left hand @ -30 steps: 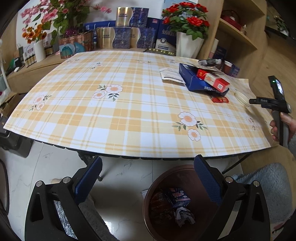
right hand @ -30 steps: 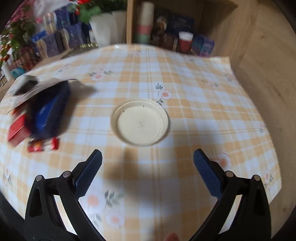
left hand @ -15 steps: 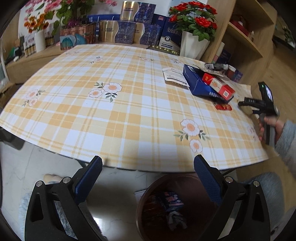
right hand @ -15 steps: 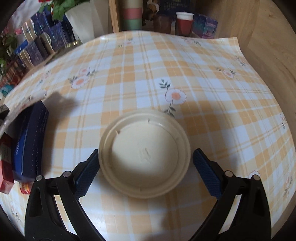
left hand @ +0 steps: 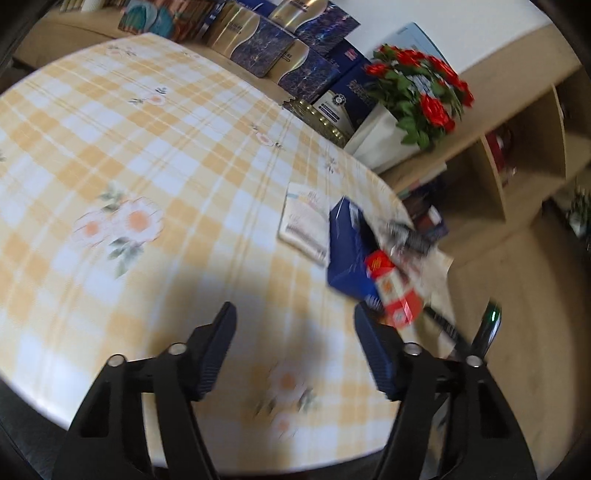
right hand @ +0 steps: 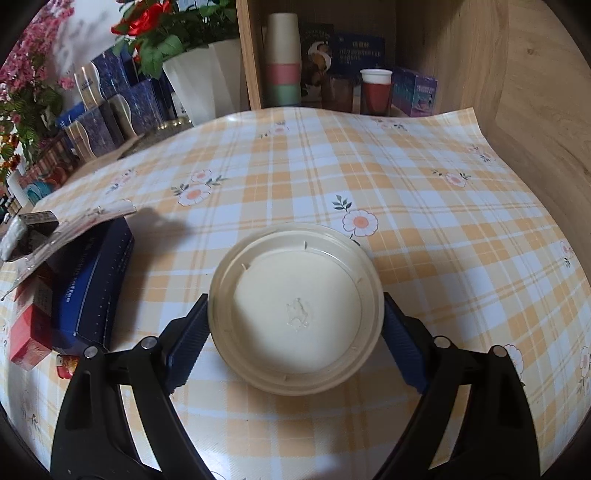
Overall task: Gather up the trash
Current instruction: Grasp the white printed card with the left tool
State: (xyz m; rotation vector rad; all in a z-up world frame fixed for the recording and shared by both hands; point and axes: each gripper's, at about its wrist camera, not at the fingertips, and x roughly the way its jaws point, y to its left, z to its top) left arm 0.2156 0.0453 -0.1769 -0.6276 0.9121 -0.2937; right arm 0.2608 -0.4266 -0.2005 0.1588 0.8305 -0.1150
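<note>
— What sort of room is this?

— A homely one. A table (right hand: 424, 206) covered with an orange and white checked cloth printed with small flowers fills most of both views.

— And behind it?

— A light wooden shelf unit (right hand: 458, 55) stands against the table's far edge, with stacked cups (right hand: 282, 59) in pastel bands and small boxes in its lower compartment. Beside it sits a white pot of red roses (left hand: 417, 92), then a row of dark blue and gold boxes (left hand: 280, 48) along a low wooden ledge.

— The wall?

— Plain white (left hand: 461, 26) above the boxes. Soft daylight, with the left view blurred.
</note>
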